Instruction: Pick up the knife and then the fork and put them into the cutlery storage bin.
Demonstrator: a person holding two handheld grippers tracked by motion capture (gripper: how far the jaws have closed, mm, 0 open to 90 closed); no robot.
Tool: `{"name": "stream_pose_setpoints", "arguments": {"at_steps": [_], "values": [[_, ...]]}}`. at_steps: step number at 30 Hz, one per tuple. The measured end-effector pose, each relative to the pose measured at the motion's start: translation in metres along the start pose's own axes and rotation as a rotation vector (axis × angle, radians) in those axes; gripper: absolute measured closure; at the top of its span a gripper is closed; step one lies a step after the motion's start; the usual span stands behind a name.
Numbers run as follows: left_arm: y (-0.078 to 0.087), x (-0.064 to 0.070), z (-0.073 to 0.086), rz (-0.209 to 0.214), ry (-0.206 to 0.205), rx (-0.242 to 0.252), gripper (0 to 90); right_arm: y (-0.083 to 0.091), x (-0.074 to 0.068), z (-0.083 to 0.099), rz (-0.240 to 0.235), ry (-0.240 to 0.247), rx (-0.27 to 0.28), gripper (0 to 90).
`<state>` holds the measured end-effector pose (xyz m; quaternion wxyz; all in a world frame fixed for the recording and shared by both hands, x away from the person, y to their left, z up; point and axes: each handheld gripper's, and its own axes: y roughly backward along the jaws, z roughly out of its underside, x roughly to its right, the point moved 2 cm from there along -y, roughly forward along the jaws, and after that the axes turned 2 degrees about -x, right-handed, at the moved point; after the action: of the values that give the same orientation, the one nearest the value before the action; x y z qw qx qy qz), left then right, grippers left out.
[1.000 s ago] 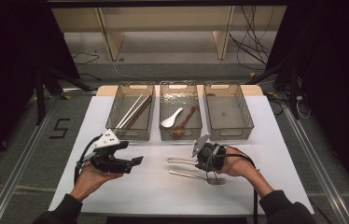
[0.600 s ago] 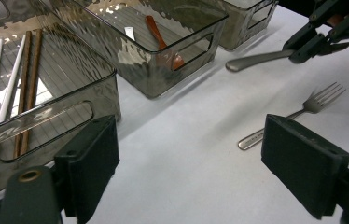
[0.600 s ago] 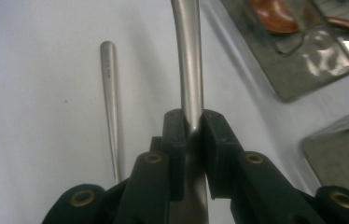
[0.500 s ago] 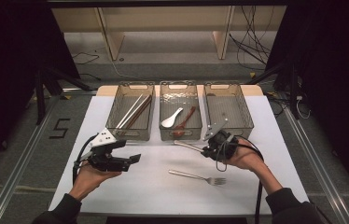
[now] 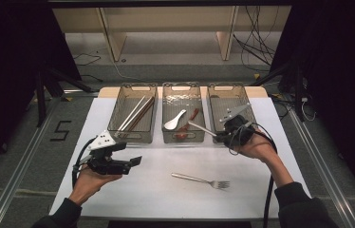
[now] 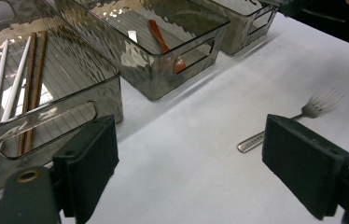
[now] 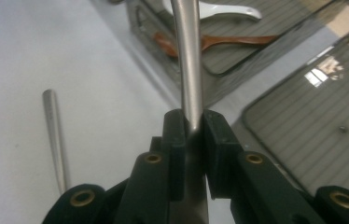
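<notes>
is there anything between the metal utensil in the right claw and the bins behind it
Nothing visible blocks it. The right claw is shut on the metal utensil, whose free end already reaches over the middle bin, above the white spoon and brown spoon. The right bin beside it looks empty.

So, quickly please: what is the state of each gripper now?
Left gripper: open, holding nothing, above the table.
Right gripper: closed on a metal utensil, by its handle, near the bins.
</notes>
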<state>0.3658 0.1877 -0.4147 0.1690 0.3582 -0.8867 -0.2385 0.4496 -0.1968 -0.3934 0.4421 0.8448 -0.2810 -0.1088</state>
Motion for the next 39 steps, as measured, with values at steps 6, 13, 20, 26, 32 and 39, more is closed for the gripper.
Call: {"name": "stream_pose_setpoints", "arguments": {"at_steps": [6,13,20,26,32,39], "values": [[0.001,0.001,0.001,0.0,-0.008,-0.002,17.3,0.004,0.02,-0.007,0.039,-0.066,0.005,81.0],[0.003,0.002,0.001,0.003,0.001,0.006,17.3,0.007,0.049,-0.016,0.074,-0.128,0.019,81.0],[0.004,0.001,0.001,0.006,0.006,0.015,17.3,0.002,0.071,-0.025,0.123,-0.191,0.007,80.9],[0.003,0.001,0.001,0.008,0.01,0.018,17.3,-0.001,0.084,-0.031,0.152,-0.237,-0.001,80.9],[0.003,0.001,0.001,0.009,0.009,0.017,17.3,-0.006,0.096,-0.035,0.176,-0.279,-0.016,80.9],[0.002,0.001,0.001,0.012,0.009,0.016,17.3,-0.012,0.112,-0.035,0.219,-0.326,-0.055,80.8]]}}
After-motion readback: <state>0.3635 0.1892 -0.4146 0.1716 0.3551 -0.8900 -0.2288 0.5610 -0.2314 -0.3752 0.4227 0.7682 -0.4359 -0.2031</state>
